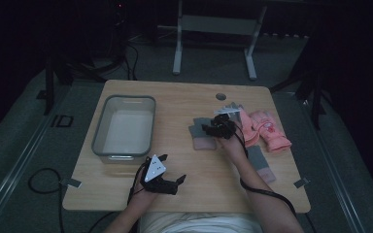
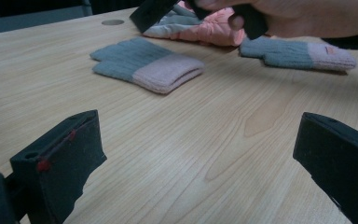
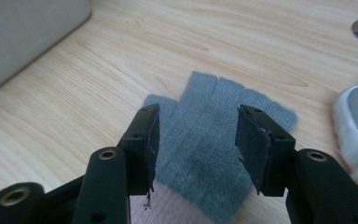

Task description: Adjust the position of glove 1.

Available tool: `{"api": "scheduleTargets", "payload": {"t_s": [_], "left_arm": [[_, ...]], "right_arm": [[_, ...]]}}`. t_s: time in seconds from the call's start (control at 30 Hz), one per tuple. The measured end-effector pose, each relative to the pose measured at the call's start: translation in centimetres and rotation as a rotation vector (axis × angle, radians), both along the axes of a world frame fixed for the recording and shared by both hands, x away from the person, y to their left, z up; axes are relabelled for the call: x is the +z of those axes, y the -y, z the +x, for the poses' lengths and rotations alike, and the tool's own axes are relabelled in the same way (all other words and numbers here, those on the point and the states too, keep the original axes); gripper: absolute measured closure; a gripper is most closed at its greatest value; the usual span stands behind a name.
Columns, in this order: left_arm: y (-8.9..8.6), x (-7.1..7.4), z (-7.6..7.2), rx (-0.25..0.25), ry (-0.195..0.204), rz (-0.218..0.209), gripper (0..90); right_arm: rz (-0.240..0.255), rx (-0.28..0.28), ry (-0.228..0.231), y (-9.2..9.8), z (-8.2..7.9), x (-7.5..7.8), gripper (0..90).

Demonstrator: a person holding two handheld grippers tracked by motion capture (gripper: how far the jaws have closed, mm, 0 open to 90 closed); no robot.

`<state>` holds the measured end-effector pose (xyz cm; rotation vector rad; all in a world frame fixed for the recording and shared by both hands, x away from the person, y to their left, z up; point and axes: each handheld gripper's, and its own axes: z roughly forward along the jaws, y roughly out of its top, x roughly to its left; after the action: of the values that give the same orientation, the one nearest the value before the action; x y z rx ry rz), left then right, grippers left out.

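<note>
right hand-held gripper (image 1: 217,127): sitting right over the grey glove with the pink cuff (image 1: 203,134). In the right gripper view its jaws are about half spread, one on each side of the glove's palm, glove between them, but the pads don't look like they're pressing on it, so no pinch from what I can see.

left hand-held gripper (image 1: 171,171): parked near the front edge of the table (image 1: 184,99), jaws spread wide with nothing but bare wood between them in the left gripper view. It points across toward the gloves.

grey glove: flat on the table, roughly mid-table a bit to the right, fingers pointing away from the person, pink cuff toward them.

second grey glove (image 1: 261,164): same grey with pink cuff, closer to the front right, partly under the right forearm, well apart from its twin.

pink gloves (image 1: 267,128): bunched pile just right of the right hand-held gripper, with a bit of white lining showing.

plastic tub (image 1: 124,127): clear-ish grey-rimmed bin on the left half of the table, just beyond the left hand-held gripper.

lighting: pretty dim in the high view, so fine detail is hard to tell there.
</note>
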<state>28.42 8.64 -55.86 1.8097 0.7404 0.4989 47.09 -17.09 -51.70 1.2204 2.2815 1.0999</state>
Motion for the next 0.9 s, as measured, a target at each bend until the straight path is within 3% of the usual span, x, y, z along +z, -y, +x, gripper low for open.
{"api": "scheduleTargets", "payload": {"t_s": [0.23, 0.4, 0.43, 0.5, 0.57, 0.67, 0.7, 0.73, 0.87, 0.9], "left_arm": [[0.0, 0.0, 0.0, -0.003, -0.002, -0.005, 1.1], [0.0, 0.0, 0.0, -0.004, 0.0, -0.003, 1.1], [0.0, 0.0, 0.0, -0.005, -0.001, -0.002, 1.1], [0.0, 0.0, 0.0, -0.006, -0.002, -0.002, 1.1], [0.1, 0.0, 0.0, -0.008, 0.002, 0.003, 1.1], [0.1, 0.0, -0.1, -0.006, 0.0, 0.0, 1.1], [0.0, 0.0, 0.0, -0.006, -0.001, 0.0, 1.1], [0.1, 0.0, 0.0, -0.007, -0.003, 0.0, 1.1], [0.1, 0.0, 0.0, -0.009, -0.008, -0.003, 1.1], [0.0, 0.0, 0.0, -0.007, -0.008, -0.005, 1.1]], "right_arm": [[-0.016, -0.007, -0.019, -0.6, 1.0, -1.7, 51.6], [-0.097, -0.002, -0.018, -1.4, 1.0, -3.3, 50.6], [-0.095, -0.002, 0.006, -1.5, 0.8, -3.6, 51.1], [-0.067, -0.01, 0.01, -1.3, 0.7, -3.8, 53.3], [-0.076, -0.017, 0.017, -1.5, 0.7, -3.8, 60.2], [-0.077, -0.023, 0.016, -1.6, 0.6, -3.8, 62.6], [-0.076, -0.024, 0.018, -1.7, 0.7, -3.7, 75.6], [-0.07, -0.024, 0.015, -1.8, 0.7, -3.8, 78.4], [-0.064, -0.036, -0.009, -1.9, 0.8, -3.5, 81.2], [-0.054, -0.061, -0.041, -1.9, 0.6, -2.6, 81.9]]}}
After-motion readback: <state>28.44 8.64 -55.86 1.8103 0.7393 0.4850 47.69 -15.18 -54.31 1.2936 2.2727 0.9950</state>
